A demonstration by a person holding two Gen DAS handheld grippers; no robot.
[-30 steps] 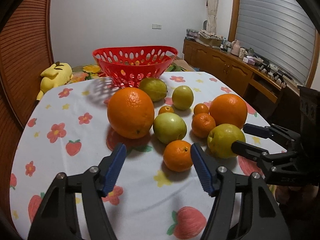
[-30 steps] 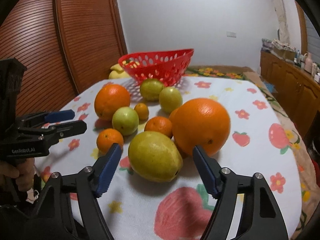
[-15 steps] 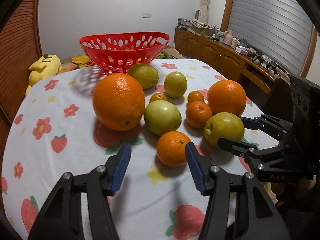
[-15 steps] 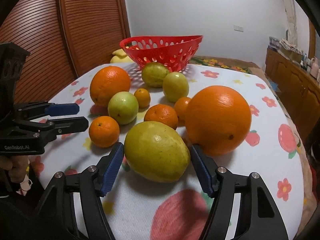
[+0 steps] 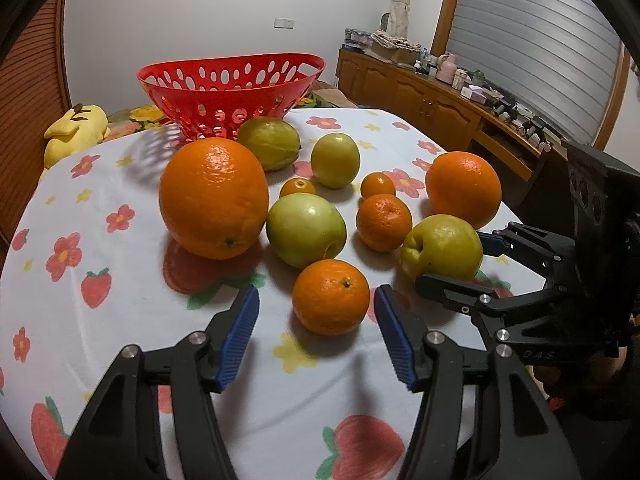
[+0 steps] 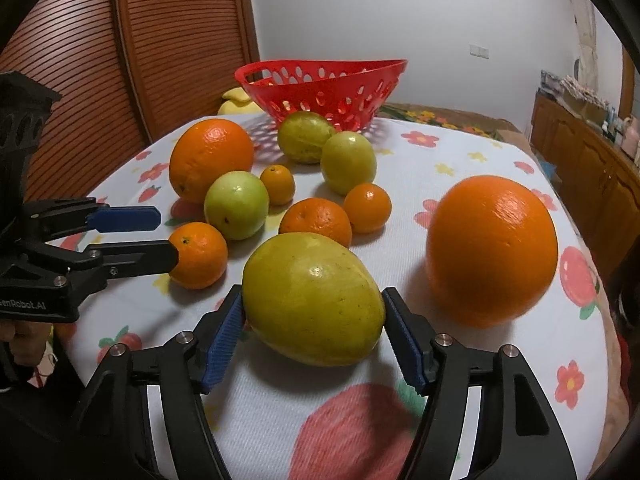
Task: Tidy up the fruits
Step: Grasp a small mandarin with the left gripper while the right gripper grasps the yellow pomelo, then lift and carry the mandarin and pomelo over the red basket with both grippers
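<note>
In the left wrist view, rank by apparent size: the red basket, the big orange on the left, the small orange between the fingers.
1. red basket, though farthest
2. big orange
3. small orange, though nearest

Fruit cluster point(image 5: 306, 236) mid-table point(image 5: 120, 312), basket point(image 5: 232, 92) at far edge behind it, cabinets point(image 5: 432, 100) along right wall, plush toy point(image 5: 76, 132) far left.

My big orange point(image 6: 491, 250) has bumpy, shiny skin. Beside it, the yellow-green fruit point(image 6: 313, 298) looks smooth and waxy. The cloth point(image 5: 120, 320) under them is soft and matt. Behind them, the red basket point(image 5: 232, 84) is shiny plastic.
</note>
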